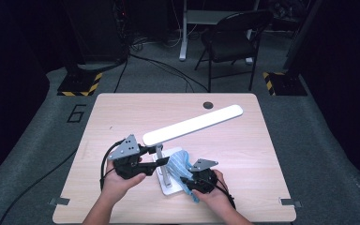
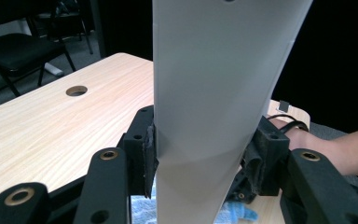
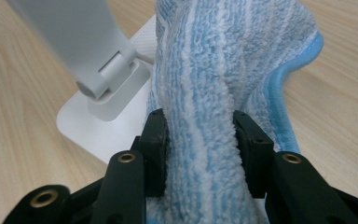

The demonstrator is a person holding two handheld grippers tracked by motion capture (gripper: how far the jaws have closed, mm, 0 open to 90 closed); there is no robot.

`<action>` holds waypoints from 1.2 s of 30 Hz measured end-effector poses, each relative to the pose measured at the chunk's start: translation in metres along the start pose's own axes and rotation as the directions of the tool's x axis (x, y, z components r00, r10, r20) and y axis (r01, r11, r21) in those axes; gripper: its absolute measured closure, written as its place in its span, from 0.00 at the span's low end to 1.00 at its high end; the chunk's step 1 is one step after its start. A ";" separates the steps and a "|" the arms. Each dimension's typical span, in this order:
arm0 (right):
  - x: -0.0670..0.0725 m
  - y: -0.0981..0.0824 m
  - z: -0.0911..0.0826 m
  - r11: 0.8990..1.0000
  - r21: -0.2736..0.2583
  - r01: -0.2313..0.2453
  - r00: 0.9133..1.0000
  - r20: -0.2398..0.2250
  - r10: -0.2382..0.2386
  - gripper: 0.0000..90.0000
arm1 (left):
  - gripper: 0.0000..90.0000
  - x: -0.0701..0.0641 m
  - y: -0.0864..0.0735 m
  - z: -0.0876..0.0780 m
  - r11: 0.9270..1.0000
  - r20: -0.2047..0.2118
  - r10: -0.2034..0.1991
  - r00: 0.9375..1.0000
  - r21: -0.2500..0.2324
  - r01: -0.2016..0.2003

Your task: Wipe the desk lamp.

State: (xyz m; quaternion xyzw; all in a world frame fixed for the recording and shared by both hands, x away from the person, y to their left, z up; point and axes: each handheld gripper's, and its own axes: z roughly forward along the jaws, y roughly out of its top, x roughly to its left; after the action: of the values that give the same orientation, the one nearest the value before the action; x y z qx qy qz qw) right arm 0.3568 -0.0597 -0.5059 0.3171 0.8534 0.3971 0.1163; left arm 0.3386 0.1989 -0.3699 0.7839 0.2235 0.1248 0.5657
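Wooden table, dark room. You are clamping left gripper on lamp arm; right gripper pinching blue cloth over lamp base, 6 o'clock. Keep steadying lamp, wiping slowly.

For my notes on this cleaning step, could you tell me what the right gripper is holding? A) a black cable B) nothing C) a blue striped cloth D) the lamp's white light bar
C: in the right gripper view the right gripper's jaws pinch a blue striped cloth beside the lamp's white base.
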 end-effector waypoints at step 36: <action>0.002 0.044 0.043 0.998 0.051 0.022 0.997 0.066 -0.025 0.66 | 0.58 0.000 0.000 0.000 1.000 0.007 -0.002 1.000 -0.001 0.002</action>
State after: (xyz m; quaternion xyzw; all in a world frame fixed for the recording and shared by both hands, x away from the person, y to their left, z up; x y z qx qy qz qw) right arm 0.3941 -0.0109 -0.5011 0.3231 0.8623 0.3635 0.1415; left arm 0.3387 0.1990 -0.3703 0.7837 0.2223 0.1217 0.5670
